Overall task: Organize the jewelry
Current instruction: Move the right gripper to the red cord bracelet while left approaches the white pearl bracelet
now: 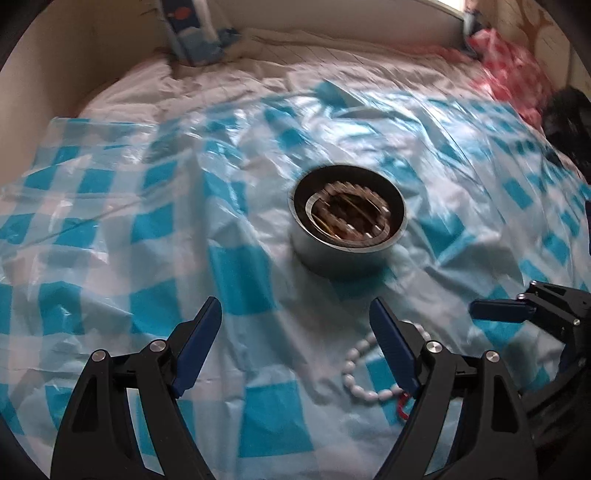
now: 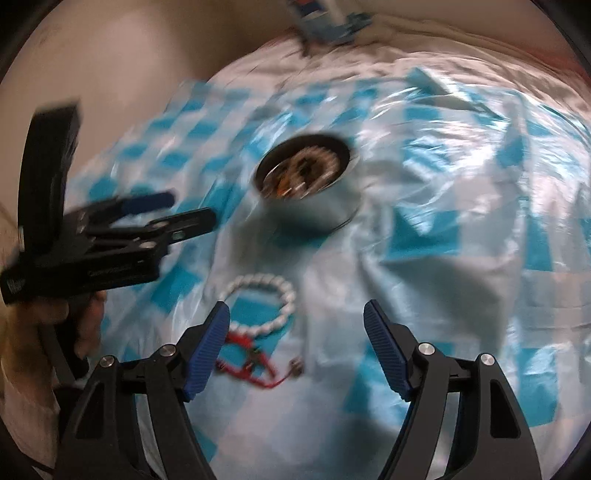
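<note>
A round dark tin (image 1: 349, 221) with bracelets inside stands on a blue-and-white checked plastic sheet (image 1: 147, 229); it also shows in the right wrist view (image 2: 304, 184). A white bead bracelet (image 2: 266, 299) lies on the sheet in front of the tin, with a red string bracelet (image 2: 247, 354) just below it. In the left wrist view the white bracelet (image 1: 360, 369) is partly hidden behind my right finger. My left gripper (image 1: 295, 321) is open and empty, short of the tin. My right gripper (image 2: 295, 321) is open and empty, just right of the bracelets.
The sheet lies over a rumpled white bed cover (image 1: 229, 81). A blue-and-white pack (image 1: 195, 29) stands at the far edge by the wall. Pink cloth (image 1: 509, 70) and a dark object (image 1: 569, 114) lie at the far right.
</note>
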{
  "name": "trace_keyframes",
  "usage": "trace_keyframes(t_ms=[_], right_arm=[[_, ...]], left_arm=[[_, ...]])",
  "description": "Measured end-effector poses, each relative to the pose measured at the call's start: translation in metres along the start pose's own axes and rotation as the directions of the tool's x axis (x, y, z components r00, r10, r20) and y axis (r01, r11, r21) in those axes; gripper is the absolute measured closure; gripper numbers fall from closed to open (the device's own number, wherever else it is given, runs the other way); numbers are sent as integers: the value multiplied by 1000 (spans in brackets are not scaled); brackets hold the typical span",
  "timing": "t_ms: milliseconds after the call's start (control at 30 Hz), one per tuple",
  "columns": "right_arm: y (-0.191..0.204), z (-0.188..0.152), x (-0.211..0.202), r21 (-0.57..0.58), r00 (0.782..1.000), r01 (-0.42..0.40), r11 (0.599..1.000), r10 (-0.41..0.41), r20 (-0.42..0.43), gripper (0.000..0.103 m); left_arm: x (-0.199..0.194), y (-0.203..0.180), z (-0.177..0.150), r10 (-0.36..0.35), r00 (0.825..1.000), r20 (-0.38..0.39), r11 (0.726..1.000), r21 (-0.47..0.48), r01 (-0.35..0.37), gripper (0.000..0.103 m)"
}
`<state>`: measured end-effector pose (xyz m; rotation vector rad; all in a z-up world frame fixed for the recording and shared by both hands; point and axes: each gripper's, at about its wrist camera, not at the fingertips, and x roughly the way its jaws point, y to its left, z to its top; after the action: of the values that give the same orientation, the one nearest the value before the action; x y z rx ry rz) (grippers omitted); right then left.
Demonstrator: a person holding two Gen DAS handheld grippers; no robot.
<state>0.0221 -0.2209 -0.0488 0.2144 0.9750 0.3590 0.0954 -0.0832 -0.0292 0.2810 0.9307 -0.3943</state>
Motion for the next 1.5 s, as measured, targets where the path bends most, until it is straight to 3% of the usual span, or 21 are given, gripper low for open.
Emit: trace_keyframes(t_ms=[67, 133, 200, 333, 500, 600, 700, 733, 767, 800, 833, 867, 1000, 1033, 1133, 1200, 1233, 1267, 1300, 1367, 1500], right_arm=[[11, -4, 6, -49, 999, 23, 999, -25, -29, 31], [20, -9, 16, -118, 989, 125, 985, -133, -60, 31], [20, -15, 23, -171, 966, 226, 959, -243, -89, 30], [4, -23, 3, -135, 929, 355, 925, -365, -57, 29], [-3, -21, -10, -71, 966, 257, 964, -259, -21, 29], [4, -17, 8, -86, 975, 212, 974, -217, -55, 31], [7, -21, 12, -96, 974, 204, 974, -211, -76, 61], [6, -21, 12, -95, 975, 201, 975, -208, -81, 74], [6, -22, 11, -90, 976, 191, 977, -199, -85, 80], [6, -22, 9, -84, 978, 182, 980, -189, -86, 83], [6, -23, 8, -79, 981, 166, 983, -173, -86, 92], [6, -24, 6, -73, 984, 151, 986, -157, -87, 93], [6, -23, 3, -61, 981, 179, 982, -182, -66, 88], [3, -24, 3, -52, 981, 180, 982, -183, -71, 82], [2, -25, 7, -51, 978, 185, 981, -189, -85, 82], [4, -25, 10, -71, 976, 191, 979, -197, -91, 82], [6, -26, 10, -78, 979, 177, 981, -184, -93, 88], [7, -26, 10, -82, 980, 166, 983, -173, -95, 94], [8, -25, 10, -83, 983, 152, 985, -159, -94, 94], [6, -25, 7, -60, 988, 122, 991, -127, -85, 95], [-10, -19, -12, 53, 1000, -20, 998, 20, -8, 95]], left_arm=[[4, -8, -2, -7, 1000, -15, 1000, 24, 7, 25], [8, -18, -6, -18, 999, -35, 998, 57, 20, 25], [13, -25, -10, -15, 998, -61, 996, 91, 21, 25], [17, -33, -17, 14, 996, -91, 989, 148, -1, 25], [21, -36, -19, -5, 996, -94, 989, 148, 19, 25], [29, -41, -25, -9, 993, -117, 986, 166, 29, 25], [29, -46, -29, -82, 986, -144, 982, 160, 105, 57], [27, -47, -30, -121, 980, -159, 977, 156, 146, 76], [24, -48, -30, -139, 977, -164, 973, 159, 165, 87], [22, -49, -32, -164, 972, -168, 968, 163, 191, 89], [20, -48, -33, -188, 967, -172, 964, 157, 215, 91], [18, -47, -34, -197, 965, -171, 963, 152, 223, 91], [14, -36, -34, -193, 970, -148, 971, 111, 210, 90], [15, -34, -33, -186, 972, -144, 974, 100, 201, 87], [20, -33, -33, -170, 975, -143, 979, 87, 184, 68], [24, -37, -33, -167, 975, -149, 977, 108, 184, 68], [23, -41, -34, -163, 975, -149, 976, 123, 182, 69], [22, -44, -35, -179, 971, -161, 970, 134, 201, 86], [21, -46, -35, -192, 967, -170, 967, 133, 216, 95], [17, -48, -34, -209, 964, -165, 964, 129, 231, 96], [1, -41, -27, -260, 959, -113, 960, 77, 270, 96]])
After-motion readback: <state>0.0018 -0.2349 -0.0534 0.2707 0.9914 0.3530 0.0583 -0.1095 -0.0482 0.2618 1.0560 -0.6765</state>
